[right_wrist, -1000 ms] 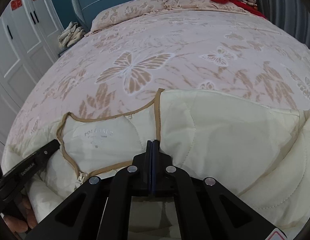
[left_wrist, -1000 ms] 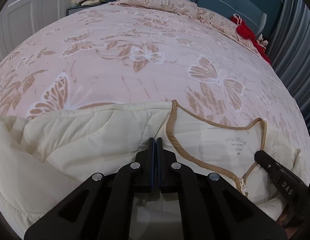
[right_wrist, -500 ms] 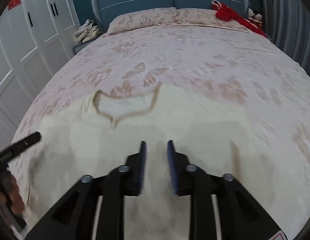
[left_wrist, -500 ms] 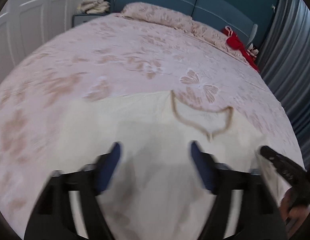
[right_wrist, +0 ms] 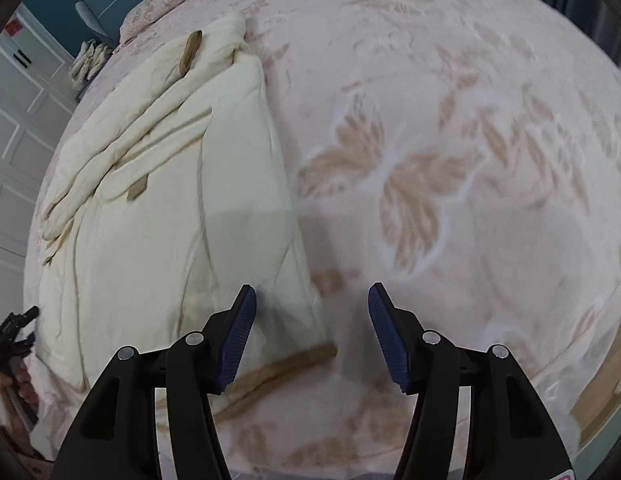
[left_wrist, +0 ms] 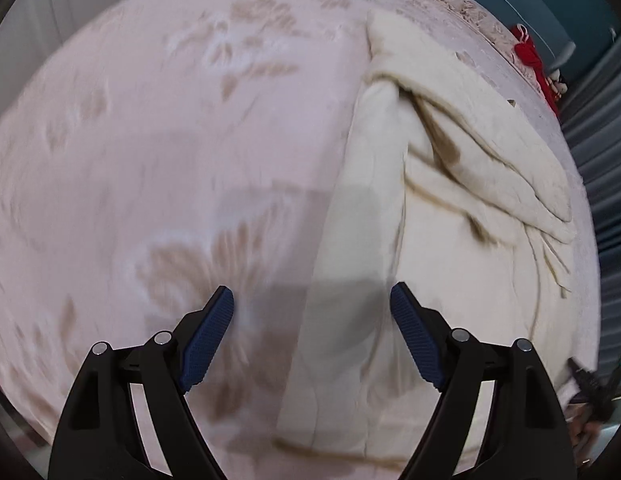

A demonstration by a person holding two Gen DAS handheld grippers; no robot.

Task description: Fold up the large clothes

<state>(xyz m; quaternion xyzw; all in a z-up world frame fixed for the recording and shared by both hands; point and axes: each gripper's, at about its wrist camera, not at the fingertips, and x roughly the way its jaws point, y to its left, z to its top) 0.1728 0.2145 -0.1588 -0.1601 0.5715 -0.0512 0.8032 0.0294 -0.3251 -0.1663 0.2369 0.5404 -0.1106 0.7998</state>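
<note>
cream quilted garment point(left_wrist: 450, 208) lies on the bed point(left_wrist: 150, 140), spread over the pink butterfly cover, one long side edge straight, sleeves folded in across the body in loose ridges. left tongs point(left_wrist: 310, 336) stand wide, nothing between them, hanging over that straight edge. right tongs point(right_wrist: 310, 332) are opening, empty too, above the garment's lower corner where a tan trim band point(right_wrist: 278, 368) runs along the hem.

handling, my judgement: padded, soft, bulky but light; no stiffness, so it will sag and drag on the cover if i lift one point only. fabric looks matte, probably not slippery. i would pinch through the trimmed hem corners, one tongs each, where binding gives a firmer bite.

containers: none in view, so no contents to record. images are blurred; fine detail uncertain.
</note>
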